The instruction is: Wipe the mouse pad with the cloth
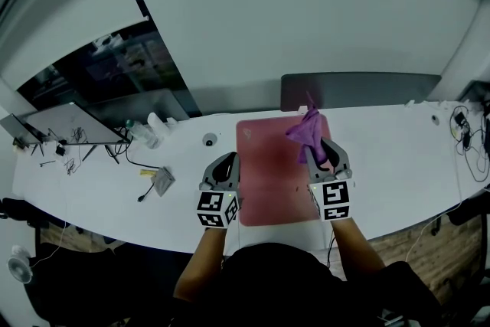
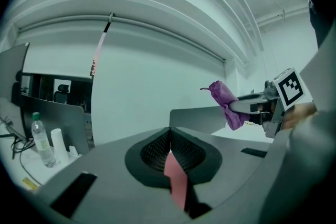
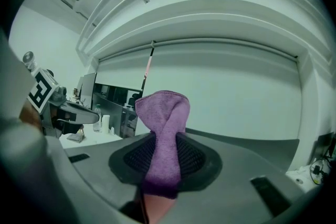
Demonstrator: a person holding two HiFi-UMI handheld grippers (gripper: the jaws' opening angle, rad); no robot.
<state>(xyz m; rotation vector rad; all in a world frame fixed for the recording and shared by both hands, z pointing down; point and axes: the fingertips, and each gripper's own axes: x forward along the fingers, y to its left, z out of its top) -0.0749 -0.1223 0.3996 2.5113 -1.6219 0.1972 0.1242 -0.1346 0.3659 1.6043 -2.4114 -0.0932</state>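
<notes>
mouse pad (image 1: 269,172) surface bare between left gripper (image 1: 227,158) and right gripper (image 1: 328,145) at its side edges. cloth (image 1: 305,129), clamped in the right fingers, overhangs the pad's far right corner. worktop (image 1: 390,165) open rightward up to cables (image 1: 463,135). left side obstructed: small round object (image 1: 210,140), bottle (image 1: 138,132), small grey item (image 1: 163,181), laptop (image 1: 65,124). grey panel (image 1: 360,90) blocks the far edge.

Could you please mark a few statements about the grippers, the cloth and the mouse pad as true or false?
1. The right gripper grips the purple cloth. True.
2. The left gripper clamps the mouse pad. False: its jaws are together on nothing.
3. The mouse pad is blue. False: it is pinkish red.
4. A bottle stands on the table at the person's left. True.
</notes>
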